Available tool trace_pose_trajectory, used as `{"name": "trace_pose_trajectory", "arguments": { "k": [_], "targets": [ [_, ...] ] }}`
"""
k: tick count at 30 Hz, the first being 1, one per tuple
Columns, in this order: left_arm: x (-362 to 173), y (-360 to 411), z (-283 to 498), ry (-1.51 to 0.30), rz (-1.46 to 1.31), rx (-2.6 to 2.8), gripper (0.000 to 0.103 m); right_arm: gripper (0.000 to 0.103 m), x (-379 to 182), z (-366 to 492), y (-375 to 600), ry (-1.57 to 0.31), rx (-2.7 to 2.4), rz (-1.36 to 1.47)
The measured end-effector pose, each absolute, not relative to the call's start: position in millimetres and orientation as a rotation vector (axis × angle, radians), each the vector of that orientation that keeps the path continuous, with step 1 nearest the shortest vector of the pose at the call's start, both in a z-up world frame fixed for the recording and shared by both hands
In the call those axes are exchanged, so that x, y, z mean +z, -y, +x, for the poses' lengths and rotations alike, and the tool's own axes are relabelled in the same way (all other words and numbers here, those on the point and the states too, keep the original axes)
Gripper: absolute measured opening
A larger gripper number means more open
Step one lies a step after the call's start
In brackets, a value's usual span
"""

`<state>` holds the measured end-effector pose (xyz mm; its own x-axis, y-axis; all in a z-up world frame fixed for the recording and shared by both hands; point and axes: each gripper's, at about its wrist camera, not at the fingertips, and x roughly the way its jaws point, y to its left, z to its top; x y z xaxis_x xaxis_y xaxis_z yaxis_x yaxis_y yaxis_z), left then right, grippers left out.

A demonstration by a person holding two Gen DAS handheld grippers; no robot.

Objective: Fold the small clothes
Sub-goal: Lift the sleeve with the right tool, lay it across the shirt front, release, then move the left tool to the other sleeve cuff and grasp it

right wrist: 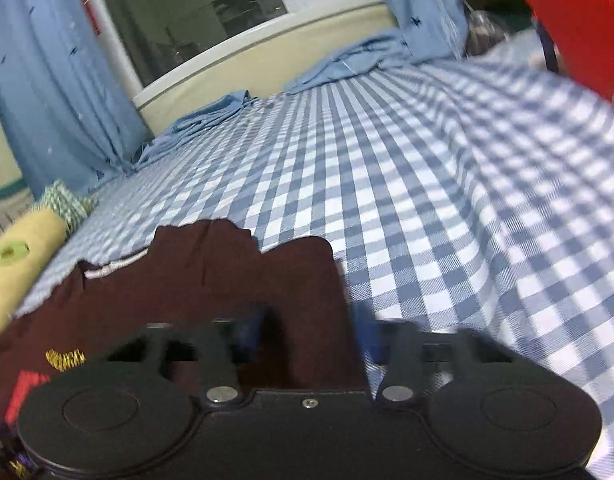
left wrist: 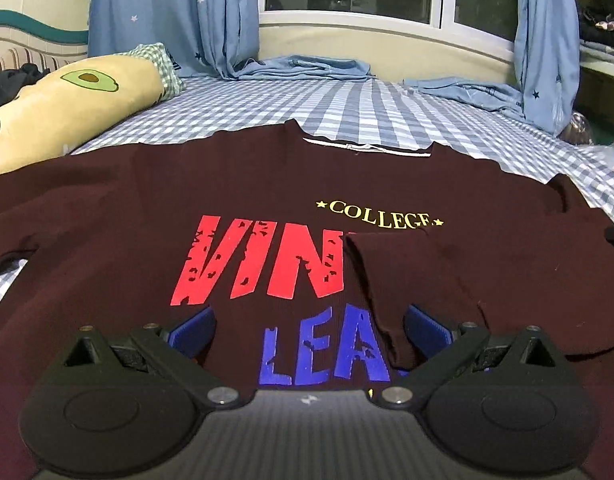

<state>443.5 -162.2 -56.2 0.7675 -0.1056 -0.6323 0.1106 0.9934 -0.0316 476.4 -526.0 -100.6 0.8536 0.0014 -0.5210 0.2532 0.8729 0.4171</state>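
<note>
Two tongs are yours: the left tongs [left wrist: 309, 330] stand released above the one maroon shirt [left wrist: 119, 208], and the right tongs [right wrist: 311, 332] are half-closed around its sleeve [right wrist: 307, 280]; whether they pinch, you cannot tell. The shirt lies flat on the checked bed [right wrist: 447, 200], with bare sheet open beyond its far edge.

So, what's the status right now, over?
Left fingers open above maroon shirt. Right fingers straddle its edge, grip unclear. One sleeve folded in. Nothing blocking.
</note>
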Motion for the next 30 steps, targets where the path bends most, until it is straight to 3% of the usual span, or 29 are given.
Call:
{"name": "trace_pose_trajectory", "arguments": {
  "k": [1, 4, 14, 20, 22, 24, 30],
  "targets": [
    [-56, 162, 443, -0.685, 0.008, -0.119, 0.102, 0.01, -98, 472, 525, -0.516, -0.147, 0.48],
    [-56, 166, 444, -0.686, 0.027, -0.135, 0.102, 0.006, -86, 456, 518, -0.467, -0.195, 0.375],
    [-57, 173, 446, -0.696, 0.062, -0.145, 0.103, 0.009, -97, 457, 513, -0.504, -0.289, 0.275],
    [-58, 168, 447, -0.694, 0.036, -0.155, 0.102, 0.052, -86, 428, 499, -0.501, -0.298, 0.224],
    [-57, 166, 447, -0.695, 0.025, -0.153, 0.102, 0.075, -82, 407, 487, -0.51, -0.287, 0.186],
    [-53, 164, 446, -0.711, 0.024, -0.148, 0.102, 0.087, -83, 388, 475, -0.53, -0.262, 0.152],
    [-27, 127, 424, -0.721, 0.013, -0.156, 0.102, 0.098, -97, 365, 446, -0.583, -0.288, -0.012]
  ]
}}
